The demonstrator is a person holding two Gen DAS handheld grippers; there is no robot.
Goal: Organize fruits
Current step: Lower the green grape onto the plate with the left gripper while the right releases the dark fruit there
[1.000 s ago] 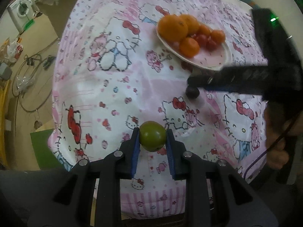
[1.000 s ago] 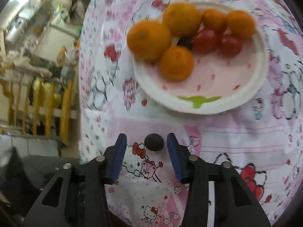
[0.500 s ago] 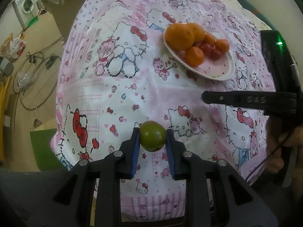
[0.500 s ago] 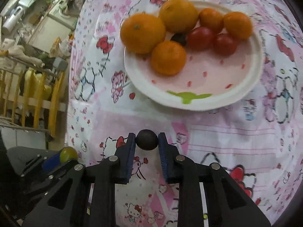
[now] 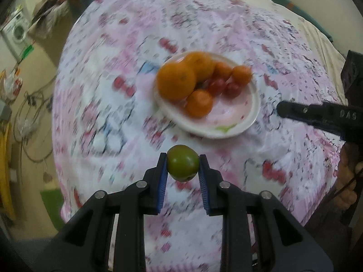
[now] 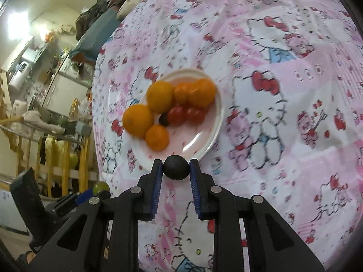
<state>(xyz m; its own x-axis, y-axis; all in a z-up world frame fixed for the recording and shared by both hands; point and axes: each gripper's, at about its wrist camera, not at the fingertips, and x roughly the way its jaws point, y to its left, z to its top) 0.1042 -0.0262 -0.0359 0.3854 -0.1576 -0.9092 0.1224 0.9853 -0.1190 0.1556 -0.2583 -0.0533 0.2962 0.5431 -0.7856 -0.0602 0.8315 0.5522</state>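
Observation:
A white plate (image 5: 240,127) (image 6: 211,136) on the pink cartoon-cat tablecloth holds several oranges (image 5: 177,82) (image 6: 160,96), two red tomatoes (image 5: 224,86) (image 6: 186,114) and a small dark fruit (image 6: 163,120). My left gripper (image 5: 183,164) is shut on a green round fruit (image 5: 182,162), lifted above the cloth, near side of the plate. My right gripper (image 6: 176,165) is shut on a dark round fruit (image 6: 176,164), held just over the plate's near rim. The right gripper's finger (image 5: 317,111) juts in from the right in the left wrist view; the left gripper (image 6: 95,192) with its green fruit shows low on the left in the right wrist view.
The tablecloth (image 6: 283,113) covers a round table whose edge drops off to the left. Beyond it are a washing machine (image 5: 15,31), floor cables (image 5: 29,104), a yellow wooden rack (image 6: 56,156) and cluttered shelves. A hand (image 5: 347,181) grips the right tool.
The right gripper shut on the dark fruit and lifted it off the cloth toward the plate. The left gripper carried the green fruit closer to the plate.

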